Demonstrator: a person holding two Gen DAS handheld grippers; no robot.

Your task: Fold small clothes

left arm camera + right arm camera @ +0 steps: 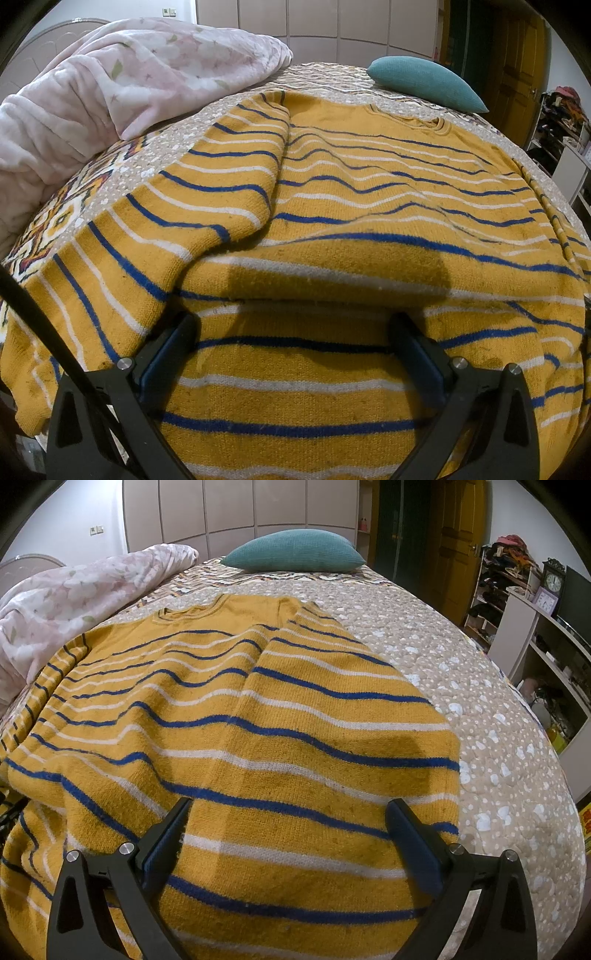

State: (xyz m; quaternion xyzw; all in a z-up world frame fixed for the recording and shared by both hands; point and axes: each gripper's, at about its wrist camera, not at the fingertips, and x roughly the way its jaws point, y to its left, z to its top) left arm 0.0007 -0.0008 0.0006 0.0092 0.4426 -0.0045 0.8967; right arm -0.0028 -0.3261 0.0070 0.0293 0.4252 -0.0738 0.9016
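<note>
Left view: left gripper point(291, 328) spread wide, holding nothing, low over the sweater point(332, 206) on the bed point(177, 147).
Progress: sleeves turned in over the body; lengthwise fold left, I'd say.
Right view: right gripper point(286, 812) wide apart, empty, above the hem.
Look: mustard knit, blue-white stripes, rumpled.

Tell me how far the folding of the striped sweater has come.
Done: both sleeves of the sweater look folded in over the body, one on the left, one on the right. In hand: nothing; the left tool and right tool are open over the hem end. Left: folding the body up toward the collar.
</note>
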